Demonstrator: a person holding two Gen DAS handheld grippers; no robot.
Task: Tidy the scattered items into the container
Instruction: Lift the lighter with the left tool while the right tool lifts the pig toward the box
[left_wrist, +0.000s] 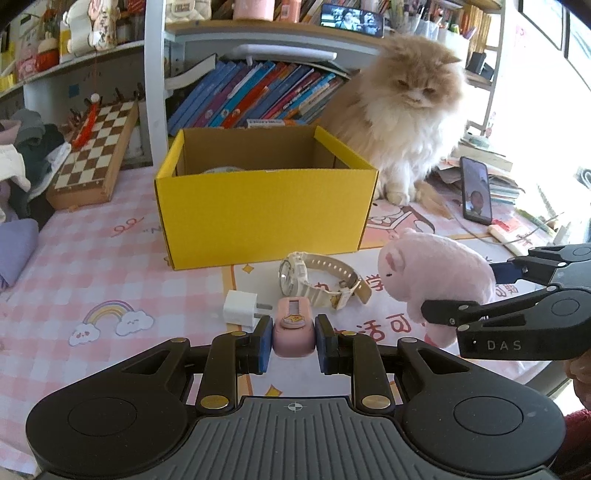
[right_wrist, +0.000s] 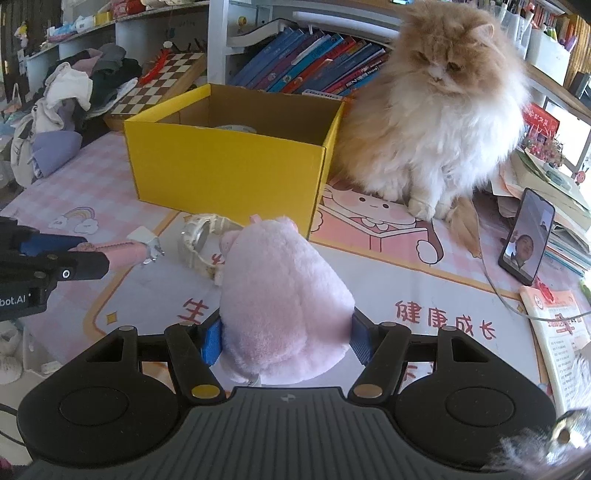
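Observation:
My left gripper (left_wrist: 293, 338) is shut on a small pink gadget (left_wrist: 293, 332) with a little window, low over the mat; it also shows in the right wrist view (right_wrist: 118, 251). My right gripper (right_wrist: 286, 338) is shut on a pink plush pig (right_wrist: 280, 295), seen in the left wrist view (left_wrist: 432, 277) to the right. A white watch (left_wrist: 317, 280) and a white charger plug (left_wrist: 240, 308) lie between the grippers and the open yellow box (left_wrist: 266, 210). Something pale lies inside the box (right_wrist: 236, 128).
A fluffy orange-white cat (right_wrist: 436, 107) sits right of the box. A propped phone (right_wrist: 526, 236) with a cable, papers and a booklet (right_wrist: 557, 332) are at the right. A chessboard (left_wrist: 96, 147), clothes (right_wrist: 74, 92) and books (left_wrist: 258, 96) stand behind.

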